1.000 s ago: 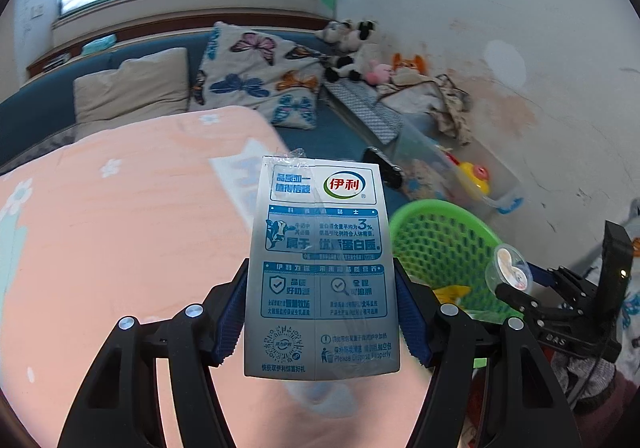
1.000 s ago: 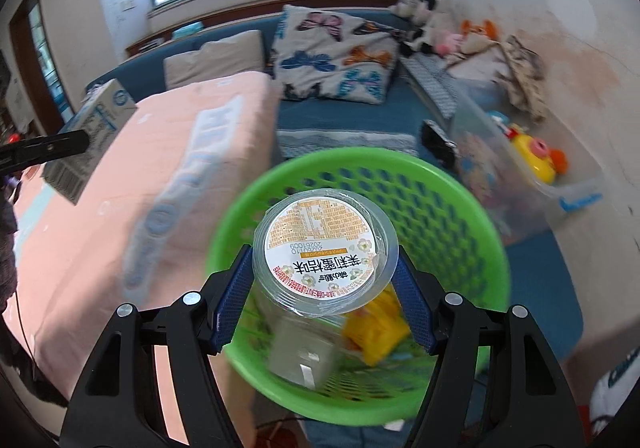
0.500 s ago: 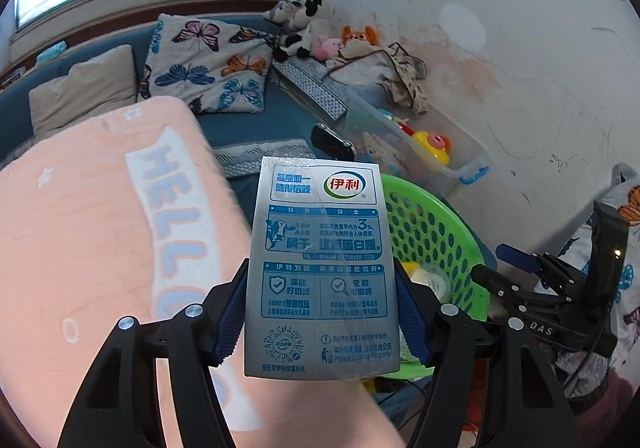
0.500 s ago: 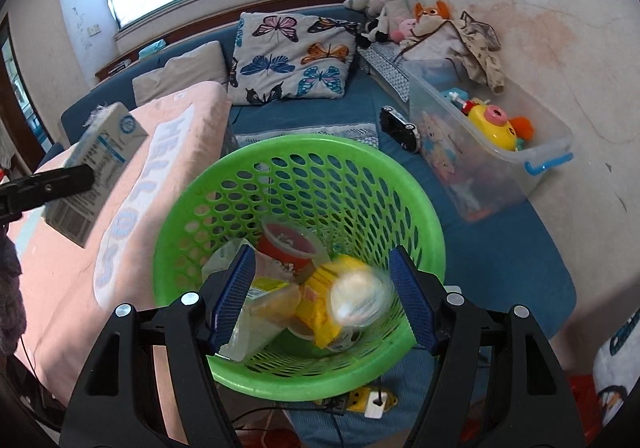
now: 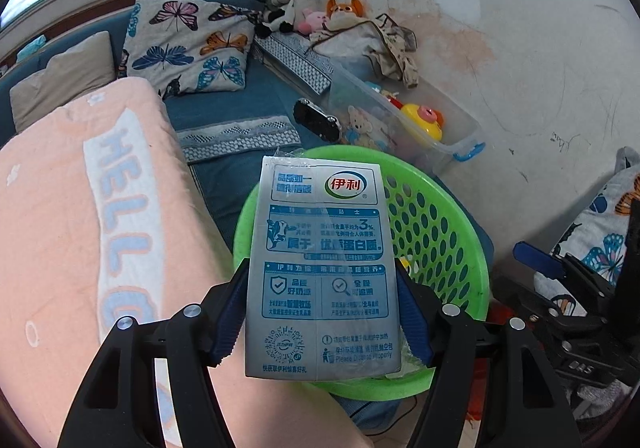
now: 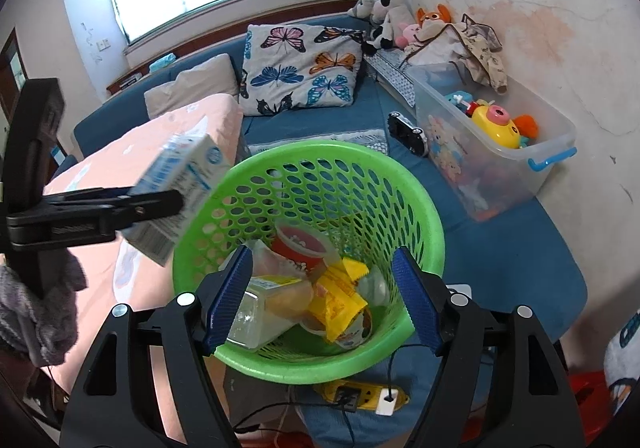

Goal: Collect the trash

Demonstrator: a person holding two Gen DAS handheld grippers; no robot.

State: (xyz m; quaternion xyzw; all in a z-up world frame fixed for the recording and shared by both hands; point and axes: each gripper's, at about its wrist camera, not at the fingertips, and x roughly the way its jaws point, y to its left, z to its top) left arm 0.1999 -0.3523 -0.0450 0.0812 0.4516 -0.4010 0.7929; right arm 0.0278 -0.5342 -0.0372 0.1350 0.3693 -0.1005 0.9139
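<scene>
My left gripper (image 5: pixel 324 312) is shut on a grey-and-blue milk carton (image 5: pixel 320 268), held upright over the near rim of the green mesh basket (image 5: pixel 460 215). From the right wrist view the carton (image 6: pixel 180 183) hangs at the left rim of the basket (image 6: pixel 320 151). My right gripper (image 6: pixel 322 298) hovers above the basket mouth; its jaws are opening and nothing is between them. Inside lie a red cup (image 6: pixel 300 244), a yellow wrapper (image 6: pixel 340 296), a clear jar (image 6: pixel 256 316) and a small clear cup (image 6: pixel 372 288).
A pink blanket (image 5: pixel 60 228) covers the bed on the left. A clear toy bin (image 6: pixel 552 151) stands against the wall on the right, with a black toy car (image 6: pixel 408 133) beside it. A butterfly pillow (image 6: pixel 300 67) lies behind. A yellow power strip (image 6: pixel 360 396) is under the basket.
The right gripper let go of the clear lidded cup, which dropped into the basket. The left gripper carried the milk carton from over the blanket to the basket's rim.
</scene>
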